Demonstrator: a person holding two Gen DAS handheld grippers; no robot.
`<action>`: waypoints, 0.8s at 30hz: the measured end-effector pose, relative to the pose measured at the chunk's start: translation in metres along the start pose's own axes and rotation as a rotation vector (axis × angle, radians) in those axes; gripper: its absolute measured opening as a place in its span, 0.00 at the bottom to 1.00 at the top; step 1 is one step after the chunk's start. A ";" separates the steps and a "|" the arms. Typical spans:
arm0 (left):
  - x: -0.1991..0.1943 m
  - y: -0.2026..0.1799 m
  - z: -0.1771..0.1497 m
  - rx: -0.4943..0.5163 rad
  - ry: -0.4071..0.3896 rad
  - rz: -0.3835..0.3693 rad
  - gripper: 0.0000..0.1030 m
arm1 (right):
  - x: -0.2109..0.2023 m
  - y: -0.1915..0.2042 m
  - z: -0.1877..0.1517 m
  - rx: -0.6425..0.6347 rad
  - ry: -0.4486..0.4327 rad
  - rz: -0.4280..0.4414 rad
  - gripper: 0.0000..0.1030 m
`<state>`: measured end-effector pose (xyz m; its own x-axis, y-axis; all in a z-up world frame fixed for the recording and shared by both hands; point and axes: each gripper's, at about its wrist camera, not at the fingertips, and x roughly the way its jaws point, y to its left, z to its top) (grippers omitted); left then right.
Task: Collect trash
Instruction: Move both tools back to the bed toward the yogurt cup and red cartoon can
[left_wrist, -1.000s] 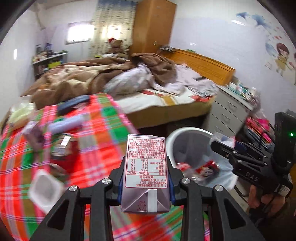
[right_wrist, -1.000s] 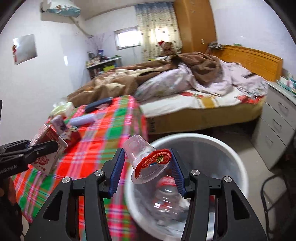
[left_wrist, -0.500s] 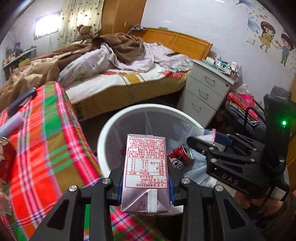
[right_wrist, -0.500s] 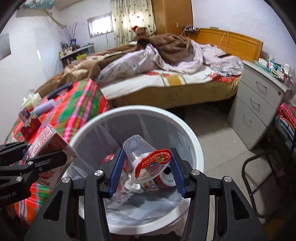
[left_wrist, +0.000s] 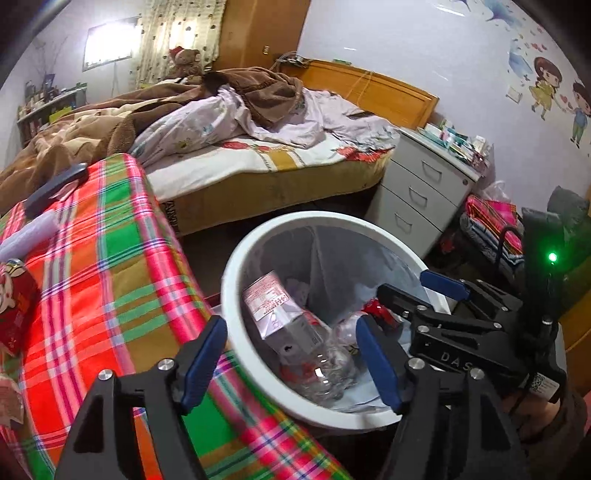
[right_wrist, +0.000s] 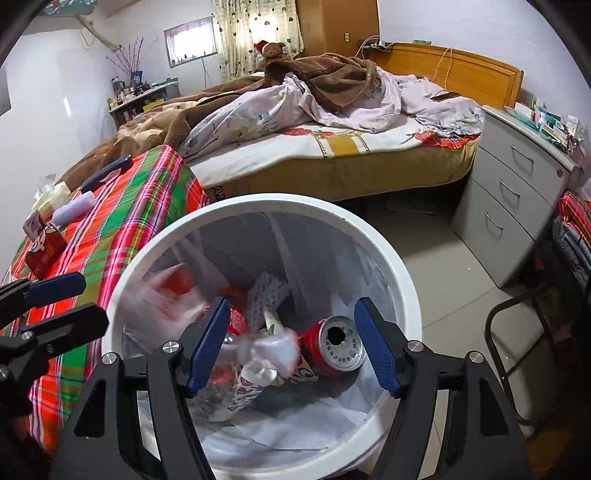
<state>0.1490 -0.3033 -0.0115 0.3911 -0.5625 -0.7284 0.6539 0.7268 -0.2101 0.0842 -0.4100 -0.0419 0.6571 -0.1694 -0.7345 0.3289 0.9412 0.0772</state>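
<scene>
Two black hand-held grippers with blue pads

The left gripper (left_wrist: 291, 363) and right gripper (right_wrist: 295, 347) are matte black, angular frames, each with two long fingers lined with blue pads (right_wrist: 208, 345) and round silver screws (right_wrist: 413, 346) at the joints. Seen from the left wrist, the right gripper's side carries white letters "DAS" (left_wrist: 456, 360), a small white QR label (left_wrist: 543, 386) and a black upright block with a green light (left_wrist: 552, 257). A dark brownish sleeve (left_wrist: 554, 443) shows beneath.
</scene>
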 end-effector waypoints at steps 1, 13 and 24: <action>-0.004 0.004 -0.001 -0.009 -0.005 0.009 0.74 | -0.001 0.001 0.000 0.000 -0.004 0.001 0.69; -0.072 0.070 -0.021 -0.110 -0.104 0.136 0.90 | -0.021 0.041 0.007 -0.023 -0.082 0.063 0.69; -0.131 0.137 -0.059 -0.161 -0.190 0.293 0.99 | -0.021 0.098 0.011 -0.095 -0.115 0.153 0.70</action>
<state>0.1490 -0.1062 0.0167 0.6691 -0.3740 -0.6422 0.3924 0.9117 -0.1220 0.1101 -0.3180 -0.0115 0.7694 -0.0492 -0.6368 0.1571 0.9810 0.1139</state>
